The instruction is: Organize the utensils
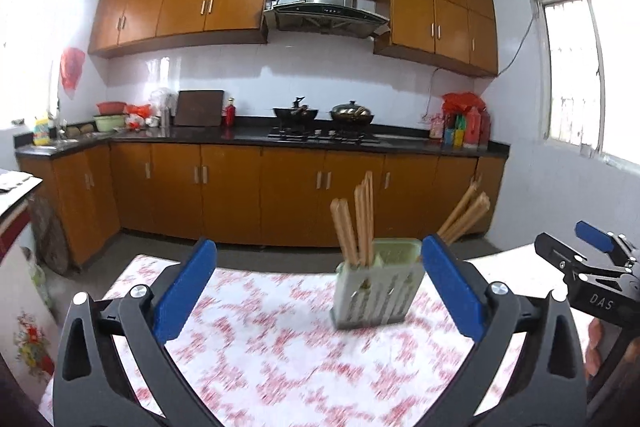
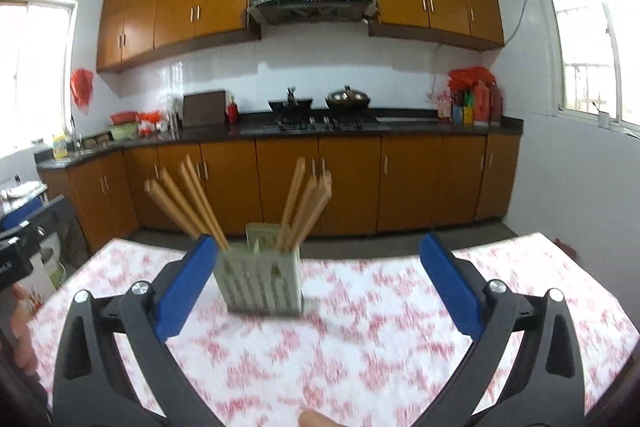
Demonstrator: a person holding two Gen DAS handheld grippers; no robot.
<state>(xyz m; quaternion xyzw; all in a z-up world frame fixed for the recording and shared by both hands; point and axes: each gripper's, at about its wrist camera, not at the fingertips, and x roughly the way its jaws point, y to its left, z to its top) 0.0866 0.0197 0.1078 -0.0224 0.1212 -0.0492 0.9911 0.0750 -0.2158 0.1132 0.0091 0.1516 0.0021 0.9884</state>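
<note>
A pale green slotted utensil holder [image 1: 376, 287] stands upright on a table covered with a red-and-white patterned cloth [image 1: 256, 347]. Several wooden chopsticks [image 1: 358, 223] stick up out of it, fanned into two bunches. The holder also shows in the right wrist view [image 2: 262, 281] with its chopsticks [image 2: 188, 207]. My left gripper [image 1: 316, 291] is open and empty, with the holder just inside its right finger. My right gripper [image 2: 316, 287] is open and empty, held above the table with the holder near its left finger. It also shows in the left wrist view [image 1: 592, 259].
Beyond the table's far edge [image 2: 360, 255] is floor, then a kitchen counter [image 1: 320, 141] with a stove, two woks and bottles. Brown cabinets run above and below. Windows are on both side walls. A floral-fronted cabinet [image 1: 24, 307] stands at the left.
</note>
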